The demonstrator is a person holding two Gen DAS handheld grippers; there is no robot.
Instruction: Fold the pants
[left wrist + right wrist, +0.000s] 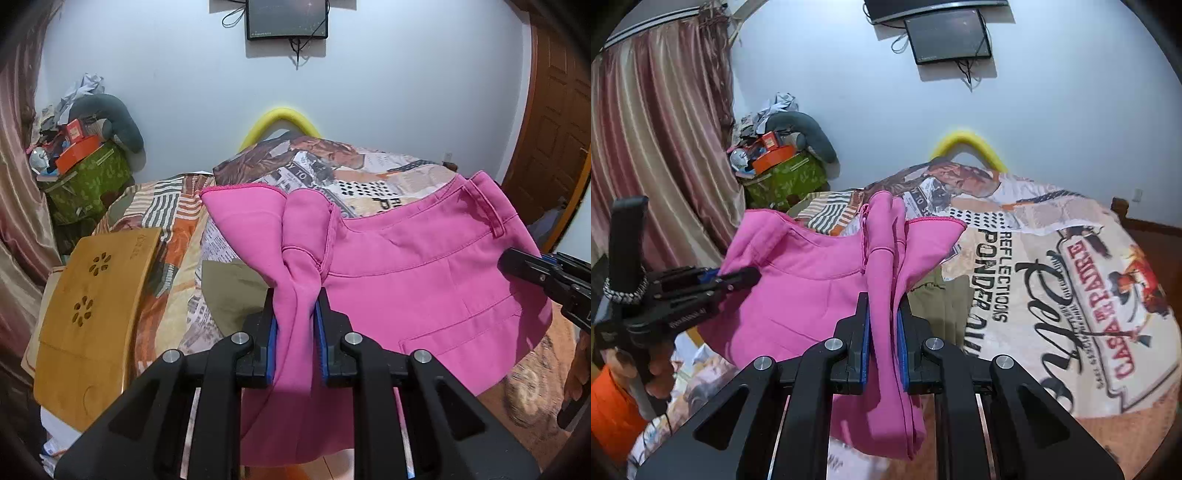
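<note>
While both grippers hold them up, the pink pants (424, 266) hang above the bed (1052, 280): our left gripper (295, 314) is clenched on a bunched fold of fabric, and our right gripper (884, 314) pinches another gathered fold. We note the cloth is bright pink, with a belt loop and stitched pocket seams, sagging between the two grips. A printed bedspread lies below; a wooden lap tray (92, 314) sits left, a wall screen (287, 20) beyond
</note>
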